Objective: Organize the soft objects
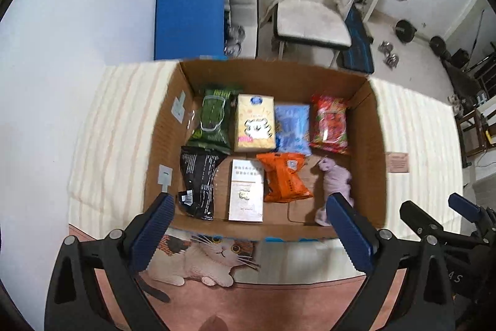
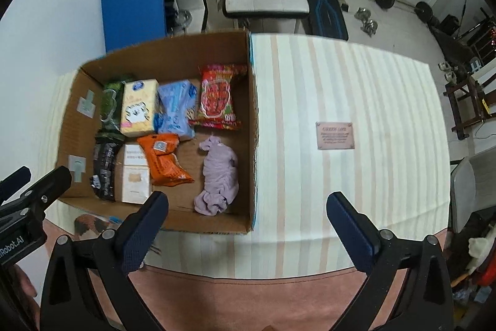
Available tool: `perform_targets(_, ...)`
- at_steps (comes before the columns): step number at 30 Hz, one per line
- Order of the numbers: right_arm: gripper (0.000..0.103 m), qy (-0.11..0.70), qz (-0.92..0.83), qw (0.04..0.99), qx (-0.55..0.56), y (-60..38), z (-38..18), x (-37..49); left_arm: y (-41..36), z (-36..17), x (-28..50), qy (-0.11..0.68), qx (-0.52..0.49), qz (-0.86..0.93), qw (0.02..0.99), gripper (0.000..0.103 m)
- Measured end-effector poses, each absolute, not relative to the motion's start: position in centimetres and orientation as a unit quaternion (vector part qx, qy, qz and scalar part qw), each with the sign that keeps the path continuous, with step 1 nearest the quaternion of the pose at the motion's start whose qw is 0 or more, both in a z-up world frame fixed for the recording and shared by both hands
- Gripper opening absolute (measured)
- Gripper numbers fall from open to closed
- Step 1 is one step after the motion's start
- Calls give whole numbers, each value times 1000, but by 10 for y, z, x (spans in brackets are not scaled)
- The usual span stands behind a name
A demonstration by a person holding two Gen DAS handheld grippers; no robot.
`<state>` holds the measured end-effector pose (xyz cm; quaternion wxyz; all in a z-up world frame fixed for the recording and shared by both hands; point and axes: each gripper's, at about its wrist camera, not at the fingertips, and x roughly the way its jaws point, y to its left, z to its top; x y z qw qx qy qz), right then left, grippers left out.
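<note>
Both tongs, the left gripper (image 1: 248, 225) and right gripper (image 2: 248, 222), hover spread and empty before the open brown cardboard box (image 1: 376, 145), where a crumpled lilac cloth (image 2: 218, 179) just ahead of the right gripper's left finger likely wants a centred, gentle pinch.

One cardboard box (image 1: 376, 151) is sitting on the desk (image 2: 356, 89), and eight soft things are lying inside it. Four snack packets are showing: one green (image 1: 212, 120), one red (image 1: 330, 124), one black (image 1: 198, 180) and one orange (image 1: 283, 177). Two tissue packs are resting among them, one yellow (image 1: 254, 123) and one white (image 1: 246, 190). One pale blue pack (image 1: 293, 129) is lying between the yellow pack and the red packet. One lilac cloth (image 2: 218, 176) is lying crumpled in the near right part. Two tools are hovering, the left (image 1: 251, 225) and the right (image 2: 248, 222), both gaping wide. Two pale chairs (image 1: 310, 20) are standing behind the desk, and one brown label (image 2: 334, 135) is lying on its striped cover.
</note>
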<state>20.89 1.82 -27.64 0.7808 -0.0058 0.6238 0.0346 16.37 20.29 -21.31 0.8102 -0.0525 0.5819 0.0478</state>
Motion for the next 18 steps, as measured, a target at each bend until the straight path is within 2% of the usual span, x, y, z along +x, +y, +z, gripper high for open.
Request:
perform_targets(9, 103, 564, 46, 825, 8, -3, -181, 143, 188, -134, 103, 522, -31, 47, 851, 100)
perform_targets(18, 103, 512, 48, 858, 4, -21, -106, 78, 177, -85, 51, 496, -36, 32, 867, 100)
